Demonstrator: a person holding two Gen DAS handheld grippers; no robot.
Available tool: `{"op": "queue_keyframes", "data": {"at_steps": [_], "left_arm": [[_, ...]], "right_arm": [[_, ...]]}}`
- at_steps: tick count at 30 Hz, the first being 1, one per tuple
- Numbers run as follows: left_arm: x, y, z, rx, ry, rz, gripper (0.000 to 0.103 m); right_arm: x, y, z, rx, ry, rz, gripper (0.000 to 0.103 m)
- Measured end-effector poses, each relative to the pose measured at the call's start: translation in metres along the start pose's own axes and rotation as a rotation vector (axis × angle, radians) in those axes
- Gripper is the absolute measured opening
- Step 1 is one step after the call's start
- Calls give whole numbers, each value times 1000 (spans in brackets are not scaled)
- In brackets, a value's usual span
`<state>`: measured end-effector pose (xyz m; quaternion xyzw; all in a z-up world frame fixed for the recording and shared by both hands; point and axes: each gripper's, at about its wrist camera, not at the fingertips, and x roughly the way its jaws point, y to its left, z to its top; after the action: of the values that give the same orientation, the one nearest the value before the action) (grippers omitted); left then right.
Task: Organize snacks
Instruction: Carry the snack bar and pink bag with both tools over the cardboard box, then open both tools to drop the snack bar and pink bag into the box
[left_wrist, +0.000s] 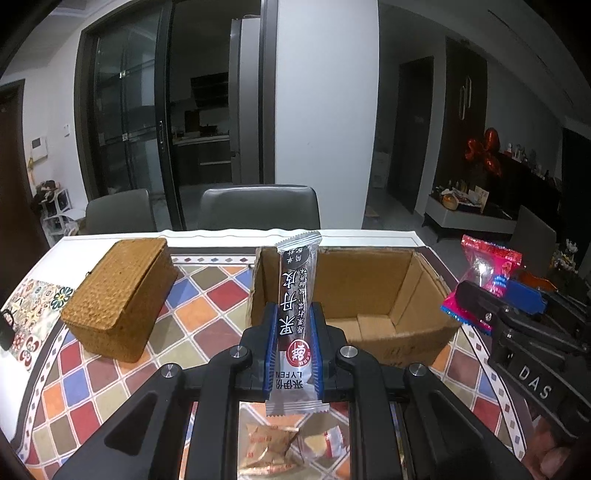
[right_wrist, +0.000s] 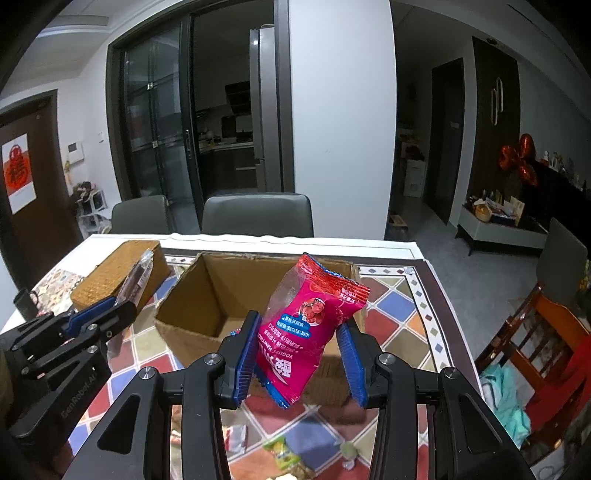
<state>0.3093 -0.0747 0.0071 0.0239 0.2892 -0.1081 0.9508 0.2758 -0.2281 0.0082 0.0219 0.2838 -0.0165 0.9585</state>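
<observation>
While the tiled table (left_wrist: 110, 369) carries an open cardboard box (left_wrist: 369, 295) at its far middle and a wicker box (left_wrist: 122, 295) to the left, the left gripper (left_wrist: 294, 343) clamps a long dark snack bar (left_wrist: 295, 295) upright near the cardboard box, and the right gripper (right_wrist: 301, 360) pinches a pink snack packet (right_wrist: 306, 325) just before it.

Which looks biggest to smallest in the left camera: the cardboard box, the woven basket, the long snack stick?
1. cardboard box
2. woven basket
3. snack stick, though it is closest to the camera, so it looks bigger than it really is.
</observation>
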Motion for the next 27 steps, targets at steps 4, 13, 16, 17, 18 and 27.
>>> {"op": "queue_keyframes", "data": {"at_steps": [4,13,16,17,18,27], "left_arm": [[12,-4,10,8,2,-1,17],[43,-4,24,21,2,3,18],[54,-4,24,24,14,4,18],[58,-3,24,24,19,4,18],[62,-3,23,23,23,4,18],[82,0,25,21,37,11,17]], "right_arm": [[13,-2,6,4,0,5,43],[33,-2,15,5,0,9,43],[39,-2,17,4,1,11,43],[43,-3,19,2,-1,10,43],[47,-1,21,0,-2,10,43],[74,0,25,-3,13,14,43]]}}
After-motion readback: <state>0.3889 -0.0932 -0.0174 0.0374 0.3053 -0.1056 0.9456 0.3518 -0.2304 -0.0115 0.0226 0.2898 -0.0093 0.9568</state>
